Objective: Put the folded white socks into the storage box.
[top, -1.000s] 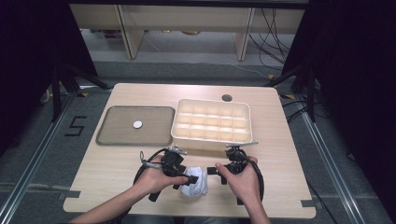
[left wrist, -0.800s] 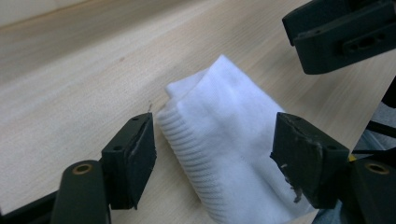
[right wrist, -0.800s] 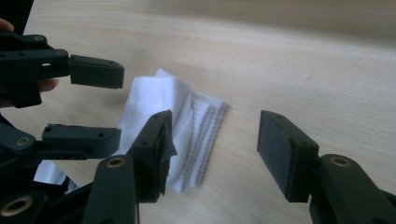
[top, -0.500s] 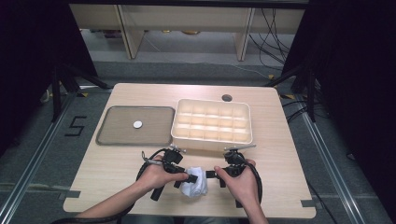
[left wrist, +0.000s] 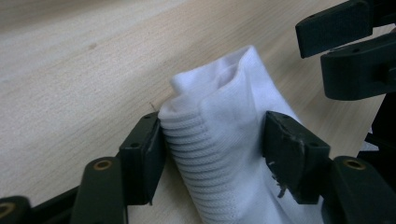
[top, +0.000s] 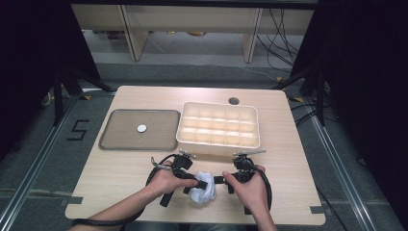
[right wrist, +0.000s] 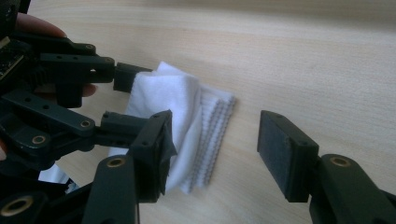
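A white ribbed sock (top: pixel 202 193) lies bunched on the wooden table (top: pixel 120 168) near its front edge. My left gripper (left wrist: pixel 215 158) is shut on the sock (left wrist: pixel 224 140), with both pads pressed against the ribbed cuff. In the high view the left gripper (top: pixel 201 183) reaches in from the left. My right gripper (top: pixel 220 180) faces it from the right. In the right gripper view the right gripper (right wrist: pixel 218 149) stands open, and the sock's (right wrist: pixel 182 107) folded edge lies between its jaws, close to the left pad. The left gripper (right wrist: pixel 116 98) holds the sock's far side.
A cream box (top: pixel 219 140) with several compartments stands just beyond the hands. A flat grey tray (top: pixel 115 139) at the left holds a small white disc (top: pixel 141 128). A round hole (top: pixel 234 101) pierces the table's far edge. Bare wood lies to either side of the hands.
Both hands and the sock have drifted slightly toward the table's front edge. The left gripper stays shut on the sock, the right stays open.
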Demonstrator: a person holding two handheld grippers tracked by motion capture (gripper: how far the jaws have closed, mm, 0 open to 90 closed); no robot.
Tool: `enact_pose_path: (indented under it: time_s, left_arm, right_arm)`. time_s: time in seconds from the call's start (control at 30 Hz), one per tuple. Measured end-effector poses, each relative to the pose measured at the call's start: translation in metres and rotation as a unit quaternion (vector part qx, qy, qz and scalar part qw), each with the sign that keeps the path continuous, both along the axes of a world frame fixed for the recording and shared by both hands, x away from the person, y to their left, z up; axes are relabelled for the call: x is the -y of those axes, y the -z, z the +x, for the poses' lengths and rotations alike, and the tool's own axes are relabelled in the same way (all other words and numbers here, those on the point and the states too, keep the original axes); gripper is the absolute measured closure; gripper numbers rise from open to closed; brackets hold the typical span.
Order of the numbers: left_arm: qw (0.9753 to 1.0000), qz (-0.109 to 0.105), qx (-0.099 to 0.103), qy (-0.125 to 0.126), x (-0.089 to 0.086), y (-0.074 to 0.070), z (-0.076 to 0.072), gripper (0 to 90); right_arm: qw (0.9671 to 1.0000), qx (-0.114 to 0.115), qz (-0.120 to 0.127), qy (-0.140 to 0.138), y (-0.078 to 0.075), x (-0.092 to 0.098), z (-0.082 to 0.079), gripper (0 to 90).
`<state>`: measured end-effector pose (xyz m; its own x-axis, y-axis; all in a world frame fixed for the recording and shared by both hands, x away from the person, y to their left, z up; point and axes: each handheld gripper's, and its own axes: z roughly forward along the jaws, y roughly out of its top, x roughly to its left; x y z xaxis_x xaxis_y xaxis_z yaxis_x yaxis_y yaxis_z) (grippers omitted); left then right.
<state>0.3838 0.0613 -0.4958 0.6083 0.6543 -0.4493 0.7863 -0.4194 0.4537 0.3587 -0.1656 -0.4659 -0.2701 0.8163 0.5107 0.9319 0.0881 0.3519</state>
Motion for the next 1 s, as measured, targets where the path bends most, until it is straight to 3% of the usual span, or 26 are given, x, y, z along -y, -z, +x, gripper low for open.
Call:
enact_pose_path:
  time_s: [0.17,0.27,0.33,0.37,0.4,0.43,0.53,0.77,0.97,1.0]
  left_arm:
    - [0.9999,0.0,0.013,0.012,-0.002,0.002,0.001,50.7]
    - [0.9998,-0.014,0.009,0.008,-0.003,0.003,0.001,58.0]
    - [0.9994,-0.027,0.019,-0.002,-0.001,0.004,-0.002,63.0]
    - [0.9995,-0.021,0.025,0.005,-0.001,0.003,-0.003,64.6]
    - [0.9994,-0.02,0.028,0.005,0.0,0.002,-0.004,65.4]
    - [0.9991,-0.028,0.032,0.009,0.0,0.003,-0.004,66.4]
    - [0.9989,-0.018,0.04,0.017,0.001,0.002,-0.004,68.5]
    - [0.9978,-0.022,0.058,0.026,0.002,0.0,-0.007,71.1]
    - [0.9944,-0.03,0.093,0.039,0.0,-0.007,-0.01,71.7]
    - [0.9932,-0.034,0.101,0.046,-0.001,-0.008,-0.011,71.7]
  right_arm:
    - [1.0,-0.002,0.003,0.006,0.001,0.003,-0.001,46.0]
    - [0.9999,0.0,0.001,0.01,0.002,0.005,-0.002,46.1]
    - [0.9999,0.003,-0.001,0.01,0.003,0.006,-0.003,46.1]
    - [0.9999,0.005,0.0,0.013,0.003,0.006,-0.004,46.1]
    - [0.9998,0.009,-0.004,0.014,0.004,0.007,-0.003,46.1]
    - [0.9999,-0.002,0.001,0.015,0.003,0.007,-0.004,46.1]
    - [0.9999,0.004,0.0,0.012,0.003,0.009,-0.004,46.1]
    - [0.9998,0.006,-0.002,0.017,0.003,0.01,-0.005,46.1]
    - [0.9996,0.004,0.003,0.028,0.001,0.013,-0.008,46.2]
    - [0.9997,0.012,0.004,0.019,0.001,0.015,-0.007,46.3]
